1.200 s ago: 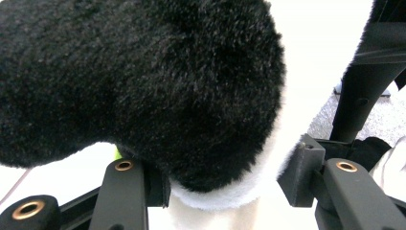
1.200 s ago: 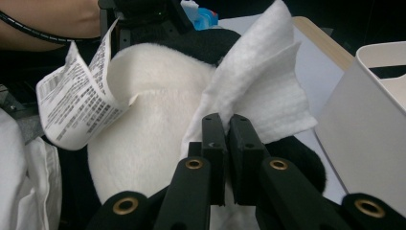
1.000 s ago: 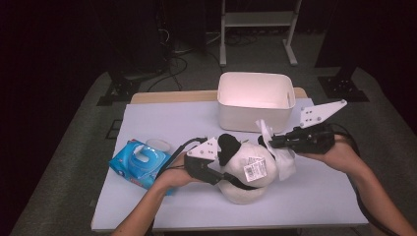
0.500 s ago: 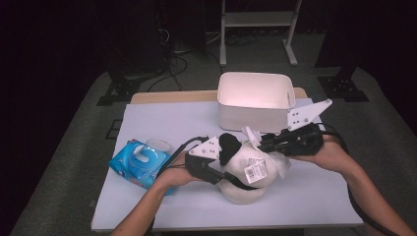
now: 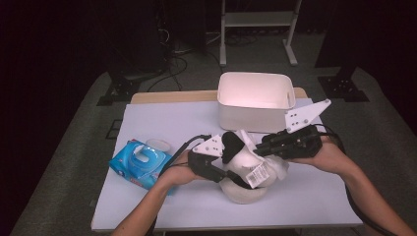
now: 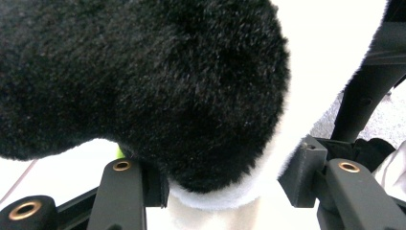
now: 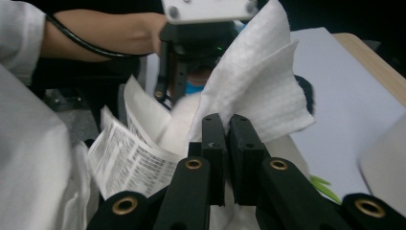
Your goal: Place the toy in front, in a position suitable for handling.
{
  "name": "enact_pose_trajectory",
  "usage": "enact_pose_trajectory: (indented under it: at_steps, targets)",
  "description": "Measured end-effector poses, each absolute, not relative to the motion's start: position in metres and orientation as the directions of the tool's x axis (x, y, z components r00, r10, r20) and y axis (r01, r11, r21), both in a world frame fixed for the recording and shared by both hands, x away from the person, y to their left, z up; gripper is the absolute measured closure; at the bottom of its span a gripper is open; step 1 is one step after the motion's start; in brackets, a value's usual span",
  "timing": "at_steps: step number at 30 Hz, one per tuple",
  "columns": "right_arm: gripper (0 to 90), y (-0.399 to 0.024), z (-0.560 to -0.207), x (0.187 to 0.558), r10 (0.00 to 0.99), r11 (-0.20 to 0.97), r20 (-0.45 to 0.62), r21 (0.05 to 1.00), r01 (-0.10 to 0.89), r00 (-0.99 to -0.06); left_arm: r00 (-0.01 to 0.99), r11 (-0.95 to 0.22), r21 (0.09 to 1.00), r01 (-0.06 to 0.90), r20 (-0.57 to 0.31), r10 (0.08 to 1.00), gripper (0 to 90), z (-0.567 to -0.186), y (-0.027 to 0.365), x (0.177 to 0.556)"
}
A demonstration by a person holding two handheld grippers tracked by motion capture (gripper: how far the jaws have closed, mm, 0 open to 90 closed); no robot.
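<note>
Pinching a white wipe [image 7: 258, 91], right tongs [image 7: 229, 129] expose plush toy's [image 5: 246, 169] label [image 7: 127, 153].

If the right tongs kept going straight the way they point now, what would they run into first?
Most likely the plush toy: the right tongs, shut on a white wipe, already point at it, with the left tongs behind. Depth is hard to judge.

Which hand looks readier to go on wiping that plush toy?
The right. Its gripper already has the white wipe pinched between shut fingers, right at the plush toy. The left gripper is busy gripping the toy's black part, so it likely just steadies it.
</note>
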State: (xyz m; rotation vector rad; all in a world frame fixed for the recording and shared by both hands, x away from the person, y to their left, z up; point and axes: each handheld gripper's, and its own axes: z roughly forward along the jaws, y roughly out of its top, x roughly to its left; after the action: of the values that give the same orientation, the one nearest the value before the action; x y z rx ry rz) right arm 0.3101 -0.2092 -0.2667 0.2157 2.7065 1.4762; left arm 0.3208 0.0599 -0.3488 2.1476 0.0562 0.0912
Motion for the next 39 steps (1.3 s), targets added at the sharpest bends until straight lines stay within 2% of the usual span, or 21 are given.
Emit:
enact_pose_trajectory:
  at_steps: [5,10,16,22,26,34,39]
  targets:
    - [85.4,-0.212,-0.265,0.302,0.120,0.561,0.022,0.823,0.086,-0.993,0.996,-0.549,0.836,0.002,0.048,0.077,45.4,-0.349,0.061,0.320]
    - [85.4,-0.228,-0.273,0.298,0.151,0.589,0.043,0.799,0.125,-0.988,0.995,-0.548,0.836,0.010,0.045,0.086,45.4,-0.349,0.063,0.321]
    - [85.5,-0.218,-0.267,0.301,0.144,0.593,0.017,0.799,0.100,-0.989,0.995,-0.563,0.827,0.001,0.057,0.084,45.5,-0.346,0.057,0.322]
    - [85.5,-0.222,-0.264,0.310,0.197,0.599,0.008,0.791,0.127,-0.980,0.994,-0.547,0.837,0.018,0.046,0.103,45.6,-0.347,0.057,0.322]
    - [85.5,-0.233,-0.264,0.309,0.223,0.598,0.011,0.788,0.146,-0.975,0.994,-0.546,0.838,-0.002,0.059,0.087,45.6,-0.345,0.051,0.319]
    - [85.4,-0.215,-0.254,0.305,0.186,0.629,-0.037,0.772,0.090,-0.982,0.994,-0.571,0.820,-0.038,0.088,0.060,45.7,-0.340,0.040,0.316]
    - [85.4,-0.230,-0.257,0.303,0.214,0.638,-0.021,0.760,0.123,-0.977,0.996,-0.552,0.833,-0.034,0.076,0.054,45.8,-0.343,0.038,0.316]
